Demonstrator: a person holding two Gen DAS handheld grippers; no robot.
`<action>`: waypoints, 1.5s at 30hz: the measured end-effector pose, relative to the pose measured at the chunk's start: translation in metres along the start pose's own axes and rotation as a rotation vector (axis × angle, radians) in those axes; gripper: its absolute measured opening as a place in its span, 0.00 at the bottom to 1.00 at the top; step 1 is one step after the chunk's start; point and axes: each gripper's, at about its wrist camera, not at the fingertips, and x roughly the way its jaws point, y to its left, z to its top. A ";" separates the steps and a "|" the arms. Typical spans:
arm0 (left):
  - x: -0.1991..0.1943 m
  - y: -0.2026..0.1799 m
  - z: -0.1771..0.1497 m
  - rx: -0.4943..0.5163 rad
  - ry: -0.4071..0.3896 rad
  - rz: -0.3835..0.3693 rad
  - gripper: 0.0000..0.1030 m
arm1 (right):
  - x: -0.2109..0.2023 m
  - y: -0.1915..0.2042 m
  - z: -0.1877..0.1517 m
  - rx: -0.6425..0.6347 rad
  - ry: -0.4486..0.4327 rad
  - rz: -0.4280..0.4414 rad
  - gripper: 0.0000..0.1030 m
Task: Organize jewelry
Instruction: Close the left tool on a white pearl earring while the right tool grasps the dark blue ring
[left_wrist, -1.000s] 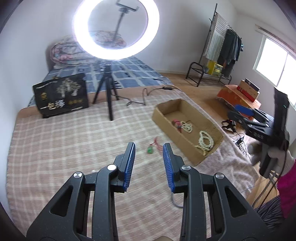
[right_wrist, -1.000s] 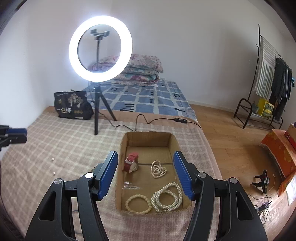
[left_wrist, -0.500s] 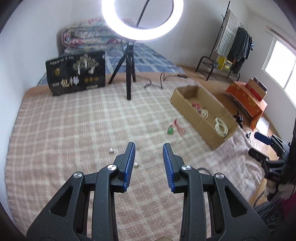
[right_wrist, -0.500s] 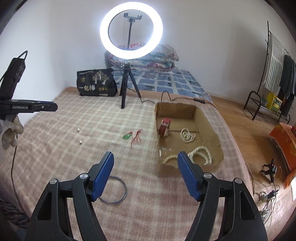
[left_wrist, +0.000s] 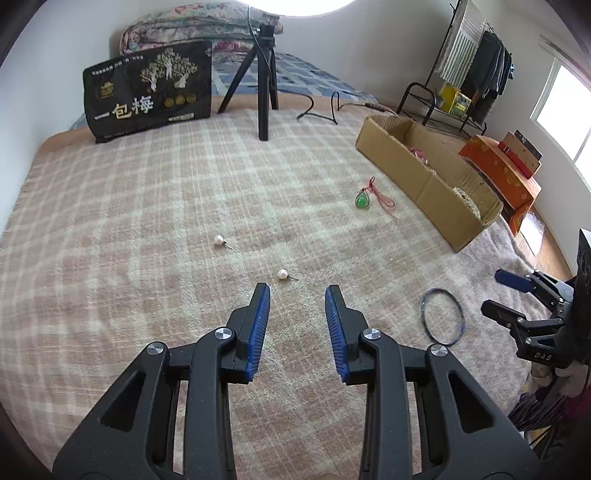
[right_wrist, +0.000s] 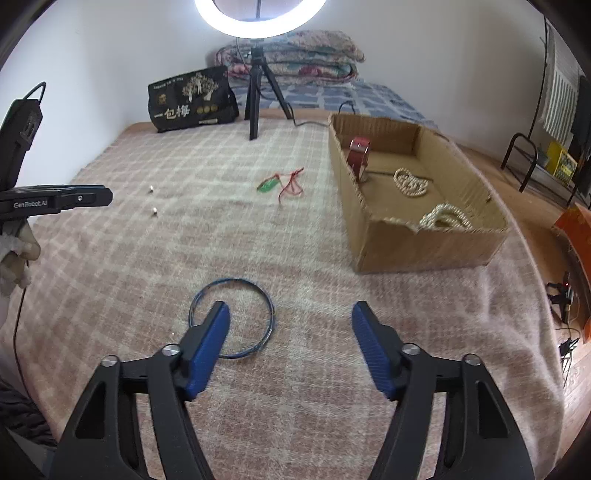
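My left gripper (left_wrist: 297, 291) is open and empty, low over the plaid blanket, just short of a pearl earring (left_wrist: 283, 274). A second pearl earring (left_wrist: 219, 240) lies farther left. A green pendant on a red cord (left_wrist: 362, 200) lies beside the cardboard box (left_wrist: 436, 192). My right gripper (right_wrist: 290, 312) is open wide and empty, with its left finger over a thin blue bangle (right_wrist: 232, 318). The box (right_wrist: 417, 247) holds a red bracelet (right_wrist: 359, 151) and pearl necklaces (right_wrist: 410, 181). The pendant (right_wrist: 269, 184) and both earrings (right_wrist: 154, 211) also show in the right wrist view.
A ring light tripod (left_wrist: 264, 85) and a black printed bag (left_wrist: 147, 88) stand at the blanket's far edge, with a cable (left_wrist: 325, 107) trailing behind. Folded quilts (right_wrist: 295, 55) lie beyond. A clothes rack (left_wrist: 465, 66) and orange boxes (left_wrist: 506, 173) stand on the floor at the right.
Both grippers have dropped lower and closer to the blanket. The left one has come up to the near pearl earring; the right one has come over the blue bangle. Both stay open.
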 end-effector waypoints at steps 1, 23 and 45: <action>0.004 0.000 0.000 0.004 0.003 0.001 0.29 | 0.003 0.001 -0.001 -0.001 0.008 0.009 0.51; 0.069 -0.011 0.007 0.162 0.048 0.082 0.29 | 0.044 0.005 0.000 0.003 0.078 0.034 0.41; 0.081 -0.006 0.006 0.155 0.034 0.074 0.29 | 0.047 0.010 0.000 -0.008 0.078 0.075 0.03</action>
